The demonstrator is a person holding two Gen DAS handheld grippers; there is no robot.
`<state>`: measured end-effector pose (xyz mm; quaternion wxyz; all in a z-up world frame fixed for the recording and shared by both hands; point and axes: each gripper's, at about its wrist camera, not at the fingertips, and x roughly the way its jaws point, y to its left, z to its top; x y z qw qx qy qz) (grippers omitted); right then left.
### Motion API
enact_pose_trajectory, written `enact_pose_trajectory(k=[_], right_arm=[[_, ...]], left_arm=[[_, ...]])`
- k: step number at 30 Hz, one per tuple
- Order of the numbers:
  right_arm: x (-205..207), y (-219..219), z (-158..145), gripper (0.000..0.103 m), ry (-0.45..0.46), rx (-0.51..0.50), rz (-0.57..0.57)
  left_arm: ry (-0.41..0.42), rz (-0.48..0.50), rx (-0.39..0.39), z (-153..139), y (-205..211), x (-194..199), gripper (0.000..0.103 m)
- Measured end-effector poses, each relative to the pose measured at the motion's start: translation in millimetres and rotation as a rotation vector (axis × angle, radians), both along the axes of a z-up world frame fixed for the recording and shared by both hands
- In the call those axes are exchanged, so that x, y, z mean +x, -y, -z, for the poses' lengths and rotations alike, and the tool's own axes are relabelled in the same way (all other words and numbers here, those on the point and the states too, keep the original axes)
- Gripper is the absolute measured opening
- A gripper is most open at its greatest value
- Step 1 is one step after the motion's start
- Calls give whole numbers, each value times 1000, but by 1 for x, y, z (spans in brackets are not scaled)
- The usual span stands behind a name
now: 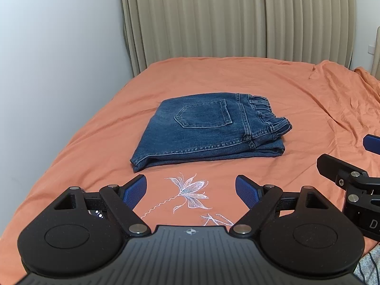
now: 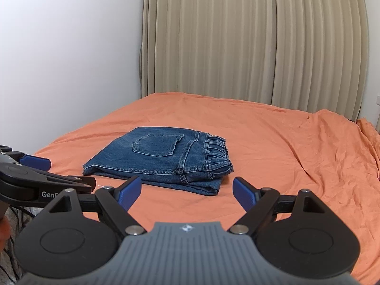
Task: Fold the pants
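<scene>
A pair of blue jeans [image 1: 209,128] lies folded into a compact stack on the orange bedsheet [image 1: 95,137], back pocket up, waistband to the right. It also shows in the right wrist view [image 2: 161,159]. My left gripper [image 1: 190,190] is open and empty, held just short of the near edge of the jeans, above a white flower embroidery [image 1: 190,190]. My right gripper [image 2: 186,188] is open and empty, just short of the stack's near right corner. Each gripper shows at the edge of the other's view: the right one [image 1: 351,163], the left one [image 2: 42,173].
The bed runs up to a white wall [image 1: 59,59] on the left and beige curtains [image 1: 237,19] behind. The sheet is wrinkled and bunched at the right [image 2: 332,147]. A grey patterned cloth [image 2: 14,232] lies at the near edge.
</scene>
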<state>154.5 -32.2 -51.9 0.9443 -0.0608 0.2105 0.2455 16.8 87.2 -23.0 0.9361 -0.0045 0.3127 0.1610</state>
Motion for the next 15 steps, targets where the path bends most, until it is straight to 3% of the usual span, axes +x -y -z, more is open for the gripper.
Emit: enact_pose_trajectory(k=[15], right_arm=[[-3,0,-2,80,15,-5,-12]], left_arm=[[11,-3,0,-4,-1,-3,99]])
